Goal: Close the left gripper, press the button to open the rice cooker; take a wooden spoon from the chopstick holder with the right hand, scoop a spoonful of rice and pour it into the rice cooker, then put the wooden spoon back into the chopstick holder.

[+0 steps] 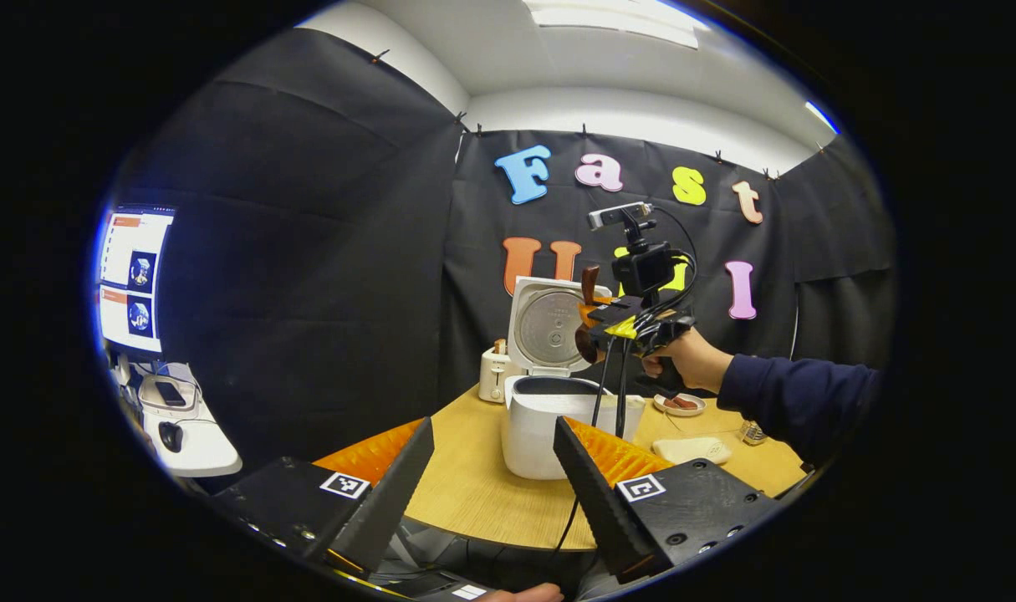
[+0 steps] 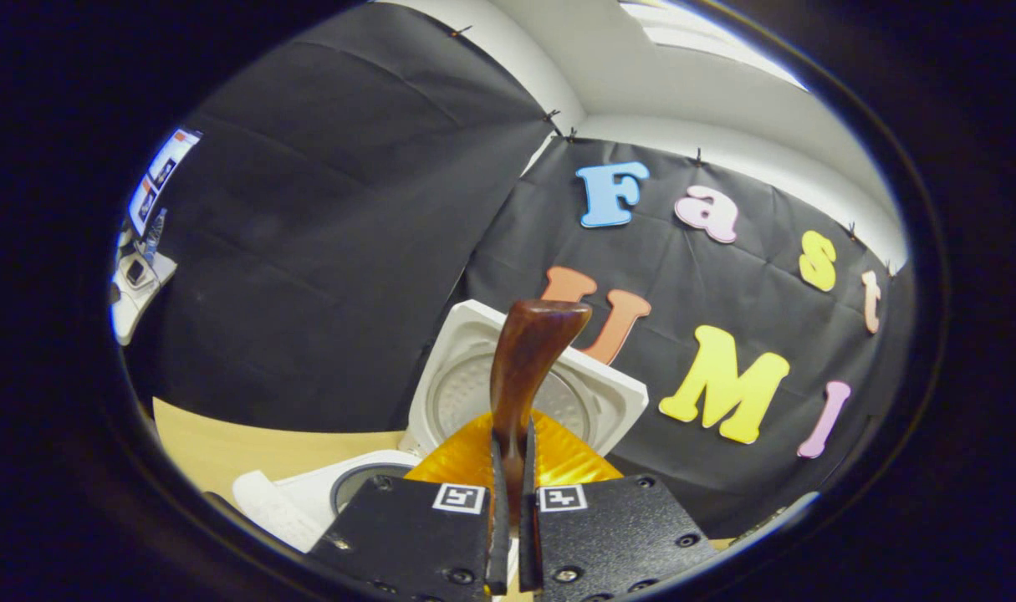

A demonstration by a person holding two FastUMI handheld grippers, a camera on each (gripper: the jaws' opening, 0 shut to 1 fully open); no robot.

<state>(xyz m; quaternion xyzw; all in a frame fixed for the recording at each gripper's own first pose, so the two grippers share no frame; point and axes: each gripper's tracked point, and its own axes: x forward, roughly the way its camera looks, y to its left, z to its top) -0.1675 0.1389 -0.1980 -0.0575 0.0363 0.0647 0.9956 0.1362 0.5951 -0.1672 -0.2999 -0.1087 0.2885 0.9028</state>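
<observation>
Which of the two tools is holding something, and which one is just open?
The right tool is holding something: its fingers pinch the brown wooden spoon above the open rice cooker. The left tool has its fingers spread wide with nothing between them.

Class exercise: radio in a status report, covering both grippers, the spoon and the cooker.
Left gripper open, low before the rice cooker. Right gripper shut on wooden spoon, above the cooker. Lid up, pot open. Nothing in the way.

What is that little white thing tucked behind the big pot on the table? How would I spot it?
Start at the wooden table and find the white rice cooker with its lid standing open. Just to its left, towards the black wall, sits a small toaster. It is far smaller than the cooker, boxy, with a lever on its front.
</observation>
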